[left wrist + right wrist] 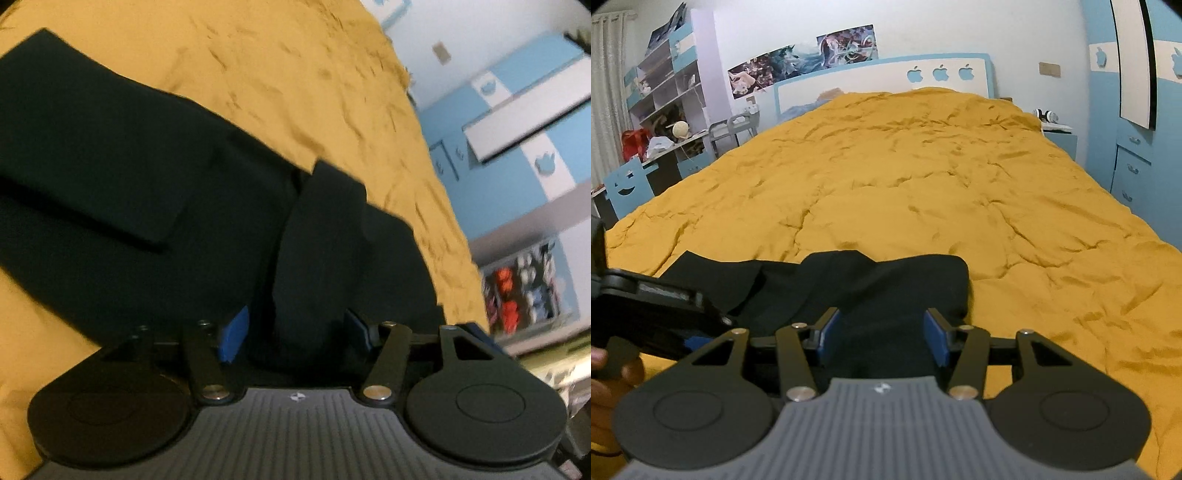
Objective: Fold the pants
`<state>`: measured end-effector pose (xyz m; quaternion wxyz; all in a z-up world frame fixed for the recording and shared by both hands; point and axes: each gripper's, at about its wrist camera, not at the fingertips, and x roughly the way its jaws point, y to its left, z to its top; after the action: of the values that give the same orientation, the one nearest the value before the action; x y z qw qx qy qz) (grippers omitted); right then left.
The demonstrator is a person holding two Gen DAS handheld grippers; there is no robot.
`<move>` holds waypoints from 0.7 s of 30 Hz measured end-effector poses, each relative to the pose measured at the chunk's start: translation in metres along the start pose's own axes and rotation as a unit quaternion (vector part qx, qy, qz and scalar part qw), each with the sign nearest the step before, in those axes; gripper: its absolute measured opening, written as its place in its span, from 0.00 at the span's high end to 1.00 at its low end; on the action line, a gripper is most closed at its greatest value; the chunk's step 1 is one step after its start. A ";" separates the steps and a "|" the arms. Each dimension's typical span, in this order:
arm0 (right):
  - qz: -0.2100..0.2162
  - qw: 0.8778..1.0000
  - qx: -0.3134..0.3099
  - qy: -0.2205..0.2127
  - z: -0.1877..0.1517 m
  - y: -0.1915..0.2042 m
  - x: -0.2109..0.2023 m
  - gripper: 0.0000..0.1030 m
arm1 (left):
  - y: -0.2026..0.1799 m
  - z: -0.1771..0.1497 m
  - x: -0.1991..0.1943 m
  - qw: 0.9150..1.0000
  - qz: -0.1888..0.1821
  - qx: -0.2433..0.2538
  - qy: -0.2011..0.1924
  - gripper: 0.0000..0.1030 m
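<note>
Black pants (849, 291) lie bunched at the near edge of the yellow bedspread (923, 184), partly doubled over. Your left gripper (295, 332) has its fingers spread, cloth between them but not pinched; it looks like a fold layer has been let go. Your right gripper (882, 338) also stands open over the fabric, pads clear. Next move probably calls for a fresh grasp on an edge and smoothing.
</note>
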<state>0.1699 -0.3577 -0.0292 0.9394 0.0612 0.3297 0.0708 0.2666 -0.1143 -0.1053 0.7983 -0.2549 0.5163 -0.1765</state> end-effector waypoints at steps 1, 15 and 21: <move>0.000 1.000 0.001 0.000 0.000 0.000 0.000 0.54 | -0.001 0.000 0.000 1.000 -0.001 0.000 0.003 0.37; 0.022 1.000 -0.020 -0.006 0.011 0.020 0.002 0.54 | 0.039 0.009 -0.046 0.995 0.006 -0.049 -0.084 0.96; 0.013 0.997 -0.061 0.036 -0.001 0.034 0.037 0.51 | 0.057 0.001 -0.027 0.997 0.020 -0.065 -0.049 0.86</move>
<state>0.1946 -0.3178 -0.0468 0.9279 0.0054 0.3578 0.1050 0.2575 -0.0537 -0.1187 0.8075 -0.3044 0.4921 -0.1143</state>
